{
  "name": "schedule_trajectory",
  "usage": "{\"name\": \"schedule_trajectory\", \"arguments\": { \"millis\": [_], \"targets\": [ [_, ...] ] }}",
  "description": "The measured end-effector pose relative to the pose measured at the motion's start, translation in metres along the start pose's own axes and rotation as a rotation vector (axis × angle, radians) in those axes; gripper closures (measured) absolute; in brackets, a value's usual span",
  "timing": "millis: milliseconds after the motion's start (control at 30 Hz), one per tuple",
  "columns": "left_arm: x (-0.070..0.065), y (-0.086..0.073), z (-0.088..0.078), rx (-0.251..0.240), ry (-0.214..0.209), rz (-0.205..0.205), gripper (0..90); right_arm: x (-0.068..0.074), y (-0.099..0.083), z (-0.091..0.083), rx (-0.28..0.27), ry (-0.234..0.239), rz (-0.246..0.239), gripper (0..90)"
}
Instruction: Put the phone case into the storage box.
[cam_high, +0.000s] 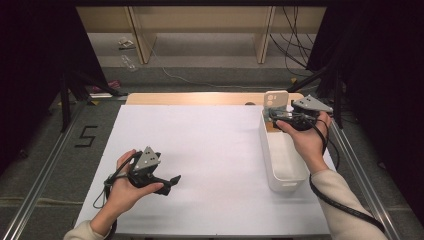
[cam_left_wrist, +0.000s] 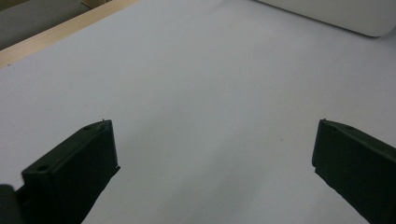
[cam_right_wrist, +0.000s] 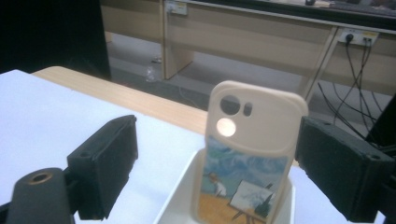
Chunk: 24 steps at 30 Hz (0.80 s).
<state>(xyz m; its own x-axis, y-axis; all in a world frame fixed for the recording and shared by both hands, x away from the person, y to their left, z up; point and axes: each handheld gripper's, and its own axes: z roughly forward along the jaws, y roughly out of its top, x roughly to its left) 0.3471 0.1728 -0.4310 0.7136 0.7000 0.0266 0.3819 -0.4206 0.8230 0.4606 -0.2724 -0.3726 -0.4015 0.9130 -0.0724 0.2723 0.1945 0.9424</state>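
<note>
Wide open white bench (cam_high: 215, 150) across the middle and left, nothing to dodge there. Over on the right edge the long white bin (cam_high: 282, 160) blocks the way, with the phone case (cam_high: 276, 100) standing upright at its far end, just beside the right gripper (cam_high: 280, 116).

Matt phone case (cam_right_wrist: 252, 158), glossy plastic bin (cam_high: 280, 160)

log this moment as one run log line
left gripper: open, idle over white sheet | right gripper: open around phone case | case: upright in white bin
</note>
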Motion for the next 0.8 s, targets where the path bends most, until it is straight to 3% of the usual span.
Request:
{"name": "schedule_trajectory", "arguments": {
  "millis": [400,800],
  "targets": [
    [-0.001,0.0,-0.001,0.001,0.001,-0.003,0.0,0.015,-0.014,-0.026,-0.019,0.109,-0.021,15.4],
    [-0.004,0.0,-0.003,0.004,-0.001,0.002,0.0,0.029,-0.023,-0.05,0.0,0.231,-0.025,15.9]
  ]
}}
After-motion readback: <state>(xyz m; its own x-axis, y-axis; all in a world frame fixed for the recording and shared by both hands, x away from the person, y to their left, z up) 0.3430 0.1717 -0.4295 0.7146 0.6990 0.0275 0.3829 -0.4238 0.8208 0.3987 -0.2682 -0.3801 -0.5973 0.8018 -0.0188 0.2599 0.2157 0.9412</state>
